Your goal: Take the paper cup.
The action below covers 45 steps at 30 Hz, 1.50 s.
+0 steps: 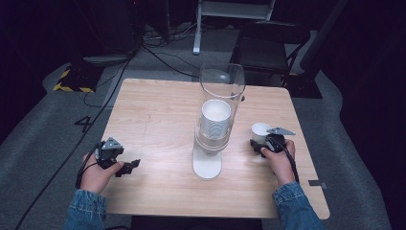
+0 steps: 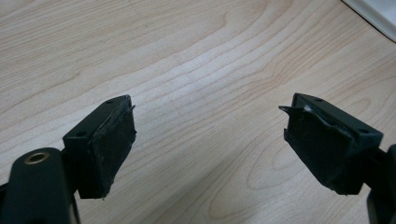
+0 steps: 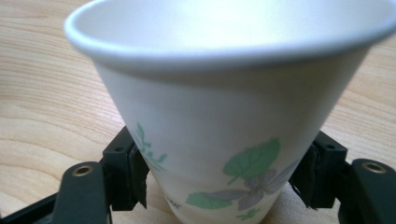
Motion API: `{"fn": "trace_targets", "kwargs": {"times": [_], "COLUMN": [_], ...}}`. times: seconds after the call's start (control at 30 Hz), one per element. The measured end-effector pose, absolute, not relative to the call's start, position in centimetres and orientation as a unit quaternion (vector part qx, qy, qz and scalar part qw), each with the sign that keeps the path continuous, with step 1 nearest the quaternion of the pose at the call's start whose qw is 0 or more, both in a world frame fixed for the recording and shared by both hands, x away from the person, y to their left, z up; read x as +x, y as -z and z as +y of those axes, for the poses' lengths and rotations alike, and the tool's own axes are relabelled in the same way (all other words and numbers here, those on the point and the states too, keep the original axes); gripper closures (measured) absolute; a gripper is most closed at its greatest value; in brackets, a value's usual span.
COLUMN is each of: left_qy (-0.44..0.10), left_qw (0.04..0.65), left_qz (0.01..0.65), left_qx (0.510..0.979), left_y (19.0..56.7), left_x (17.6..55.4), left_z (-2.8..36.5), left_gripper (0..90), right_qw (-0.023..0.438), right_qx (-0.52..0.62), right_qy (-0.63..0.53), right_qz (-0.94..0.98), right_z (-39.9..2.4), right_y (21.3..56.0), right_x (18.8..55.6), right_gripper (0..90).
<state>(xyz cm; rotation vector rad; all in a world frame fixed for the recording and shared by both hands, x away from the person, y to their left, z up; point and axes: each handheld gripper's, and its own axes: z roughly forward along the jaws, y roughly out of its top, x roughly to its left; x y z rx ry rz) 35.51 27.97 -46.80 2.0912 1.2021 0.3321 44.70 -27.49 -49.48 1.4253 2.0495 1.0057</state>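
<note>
A paper cup sits by the tall cup holder.

The table (image 1: 158, 105) holds a clear tube (image 1: 221, 108) of stacked cups. The right gripper (image 3: 219, 179) has the paper cup (image 3: 224, 116) between its pads, maybe loosely, standing upright right of the tube. The left gripper (image 2: 210, 144) rests spread wide, empty, out of the way.

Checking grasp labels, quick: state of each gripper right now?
Left gripper: open, nothing between its fingers.
Right gripper: open, fingers either side of the paper cup, slight gap at one.
</note>
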Motion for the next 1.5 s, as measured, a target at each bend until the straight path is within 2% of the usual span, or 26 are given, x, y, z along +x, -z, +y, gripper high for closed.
{"fn": "trace_targets", "kwargs": {"times": [0.17,0.37,1.07,1.5], "left_qy": [-0.127,-0.127,-0.128,-0.126], "left_qw": [0.347,0.349,0.353,0.346], "left_qz": [0.459,0.457,0.451,0.430], "left_qx": [0.808,0.808,0.810,0.824], "left_y": [46.8,46.7,46.3,46.1], "left_x": [35.7,35.7,36.0,34.9], "left_z": [27.9,27.8,27.7,26.5], "left_gripper": [16.0,16.0,15.9,16.0], "right_qw": [0.227,0.226,0.221,0.217], "right_qx": [0.515,0.515,0.500,0.461], "right_qy": [-0.355,-0.351,-0.341,-0.394], "right_qz": [0.746,0.749,0.765,0.765], "right_z": [-27.7,-27.7,-28.7,-28.8], "right_y": [49.4,49.4,46.4,42.5], "right_x": [44.5,44.2,40.7,37.3], "right_gripper": [29.9,15.8,16.0,15.9]}}
